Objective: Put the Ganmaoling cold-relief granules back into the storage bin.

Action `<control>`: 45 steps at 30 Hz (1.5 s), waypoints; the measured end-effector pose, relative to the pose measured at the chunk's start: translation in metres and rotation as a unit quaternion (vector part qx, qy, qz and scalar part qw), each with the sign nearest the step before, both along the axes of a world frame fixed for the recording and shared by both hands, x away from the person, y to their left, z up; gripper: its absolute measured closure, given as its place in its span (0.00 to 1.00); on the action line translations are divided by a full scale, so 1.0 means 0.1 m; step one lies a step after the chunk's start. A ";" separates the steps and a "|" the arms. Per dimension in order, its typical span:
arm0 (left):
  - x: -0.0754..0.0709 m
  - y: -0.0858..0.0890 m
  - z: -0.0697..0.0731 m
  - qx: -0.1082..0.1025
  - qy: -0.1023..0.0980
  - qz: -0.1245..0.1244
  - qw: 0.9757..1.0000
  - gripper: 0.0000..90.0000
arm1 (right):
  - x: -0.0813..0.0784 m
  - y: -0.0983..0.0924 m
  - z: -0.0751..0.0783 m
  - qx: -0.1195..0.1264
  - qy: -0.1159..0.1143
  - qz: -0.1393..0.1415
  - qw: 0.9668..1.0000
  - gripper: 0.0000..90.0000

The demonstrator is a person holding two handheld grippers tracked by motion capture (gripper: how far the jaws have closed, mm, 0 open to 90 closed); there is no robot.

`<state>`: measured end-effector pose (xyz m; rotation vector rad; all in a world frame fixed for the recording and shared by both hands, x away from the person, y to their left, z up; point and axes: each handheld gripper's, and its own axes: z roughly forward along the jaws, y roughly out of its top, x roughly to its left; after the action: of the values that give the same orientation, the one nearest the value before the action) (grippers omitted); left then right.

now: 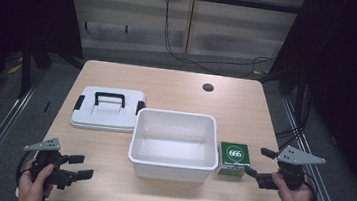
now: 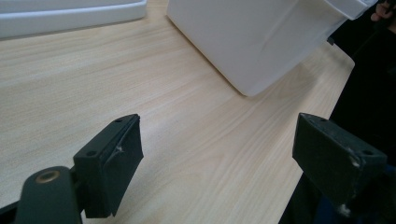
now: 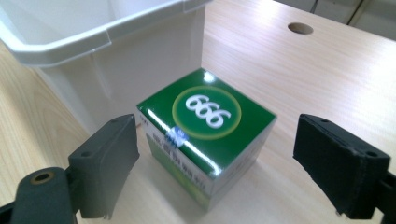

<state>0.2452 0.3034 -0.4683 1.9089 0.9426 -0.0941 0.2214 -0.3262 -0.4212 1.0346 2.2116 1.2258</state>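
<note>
A green box marked 666 stands on the table just right of a white open tub. My right gripper is open beside the box's right side, with its jaws wide apart and the box between and just ahead of them, untouched. Near the table's front left corner my left gripper is open over bare wood, nothing between its jaws, pointing toward the tub. The tub is empty inside.
A white lid with a black handle lies flat to the left of the tub. A round cable hole sits near the table's far right. Table edges lie close to both hands.
</note>
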 end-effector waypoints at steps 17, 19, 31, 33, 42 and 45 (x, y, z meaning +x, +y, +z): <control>0.00 0.00 -0.01 0.000 0.001 -0.001 1.000 0.18 | 0.41 0.17 0.39 -0.034 0.061 0.047 0.996 0.15; 0.00 0.00 0.00 -0.001 0.001 -0.001 1.000 0.18 | 0.43 0.20 0.41 -0.040 0.061 0.052 0.996 0.15; 0.00 -0.01 -0.01 0.000 0.002 0.000 1.000 0.18 | 0.54 0.35 0.45 -0.113 0.069 0.134 0.982 0.13; 0.00 -0.01 -0.01 0.000 0.002 0.000 1.000 0.18 | 0.57 0.37 0.44 -0.121 0.074 0.151 0.978 0.12; 0.00 0.00 -0.01 0.000 0.002 0.000 1.000 0.18 | 0.71 0.50 0.42 -0.175 0.105 0.221 0.954 0.10; 0.00 0.00 -0.01 -0.001 0.002 -0.001 1.000 0.18 | 0.75 0.55 0.42 -0.193 0.116 0.236 0.945 0.10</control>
<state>0.2450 0.3030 -0.4689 1.9078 0.9434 -0.0997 0.2966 -0.2709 -0.3793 0.5263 2.8469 0.8049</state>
